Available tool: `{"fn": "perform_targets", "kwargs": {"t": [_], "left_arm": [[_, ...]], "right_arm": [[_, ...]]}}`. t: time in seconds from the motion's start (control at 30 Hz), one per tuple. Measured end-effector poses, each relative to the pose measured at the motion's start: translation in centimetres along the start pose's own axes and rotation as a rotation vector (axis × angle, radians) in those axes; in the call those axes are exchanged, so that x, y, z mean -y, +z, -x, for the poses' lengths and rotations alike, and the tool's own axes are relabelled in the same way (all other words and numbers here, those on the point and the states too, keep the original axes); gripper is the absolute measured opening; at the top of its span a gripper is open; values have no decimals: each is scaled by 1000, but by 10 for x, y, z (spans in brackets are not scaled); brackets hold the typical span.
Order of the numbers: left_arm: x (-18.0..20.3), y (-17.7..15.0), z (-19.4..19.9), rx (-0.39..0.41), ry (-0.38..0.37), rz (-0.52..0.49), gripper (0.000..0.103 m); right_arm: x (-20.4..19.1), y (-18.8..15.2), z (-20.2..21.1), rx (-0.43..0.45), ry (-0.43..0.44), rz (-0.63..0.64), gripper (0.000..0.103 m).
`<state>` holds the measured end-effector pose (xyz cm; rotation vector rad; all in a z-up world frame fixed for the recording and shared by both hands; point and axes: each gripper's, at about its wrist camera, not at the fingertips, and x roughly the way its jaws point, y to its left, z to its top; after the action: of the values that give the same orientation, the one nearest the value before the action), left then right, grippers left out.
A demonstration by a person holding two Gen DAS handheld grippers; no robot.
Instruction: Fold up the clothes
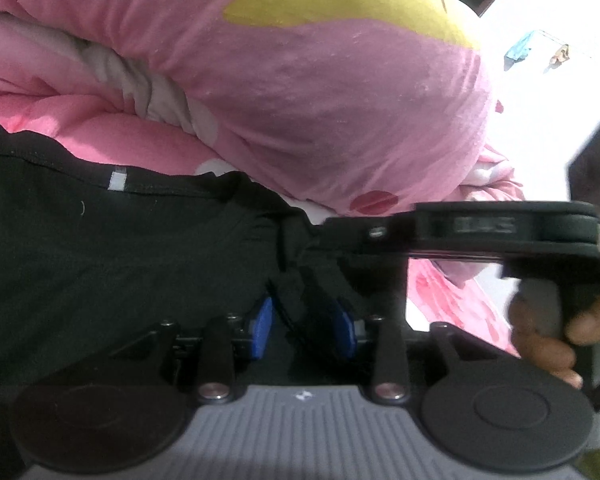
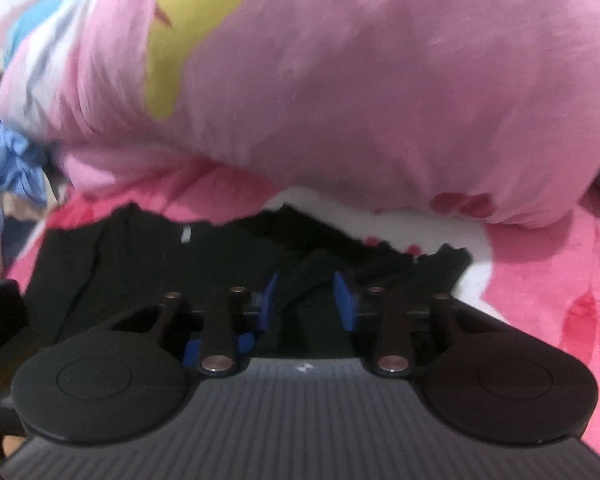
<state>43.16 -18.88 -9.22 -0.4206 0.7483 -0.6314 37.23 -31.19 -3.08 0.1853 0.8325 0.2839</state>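
Observation:
A black garment (image 1: 100, 260) lies spread on pink bedding, a small white tag (image 1: 117, 181) at its far hem. My left gripper (image 1: 302, 320) is shut on a bunched fold of it between the blue pads (image 1: 262, 326). In the right wrist view the same black garment (image 2: 140, 260) fills the lower middle, and my right gripper (image 2: 308, 300) pinches a raised ridge of it. The right tool's black housing (image 1: 500, 226) reaches in from the right in the left wrist view, held by a hand (image 1: 548, 336).
A bulky pink quilt with a yellow patch (image 1: 320, 100) is heaped just beyond the garment and overhangs its far edge (image 2: 360, 100). A pink flowered sheet (image 2: 560, 280) spreads to the right. Blue cloth (image 2: 4, 160) lies at the far left.

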Motion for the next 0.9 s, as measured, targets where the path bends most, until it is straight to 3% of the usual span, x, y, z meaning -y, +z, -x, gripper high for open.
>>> {"fn": "perform_targets", "kwargs": {"t": [0.17, 0.3, 0.43, 0.47, 0.53, 0.63, 0.9], "left_arm": [[1, 6, 4, -43, -17, -49, 50], [13, 7, 5, -116, -8, -175, 51], [15, 10, 14, -172, -55, -257, 53], [14, 11, 16, -175, -62, -265, 53], [9, 11, 17, -179, -66, -257, 53], [2, 13, 17, -191, -77, -233, 53], [-14, 32, 34, -134, -126, -155, 54]], "right_arm": [[-3, 0, 3, -52, 52, -6, 23], [-15, -1, -16, -139, 33, 34, 23], [-23, -7, -30, -179, 7, 87, 23], [-25, -10, -32, -174, -8, 110, 21], [-27, -11, -29, -150, -28, 141, 7], [-24, -9, -15, -93, -7, 115, 5], [-24, 0, 12, 35, 119, 38, 5]]}}
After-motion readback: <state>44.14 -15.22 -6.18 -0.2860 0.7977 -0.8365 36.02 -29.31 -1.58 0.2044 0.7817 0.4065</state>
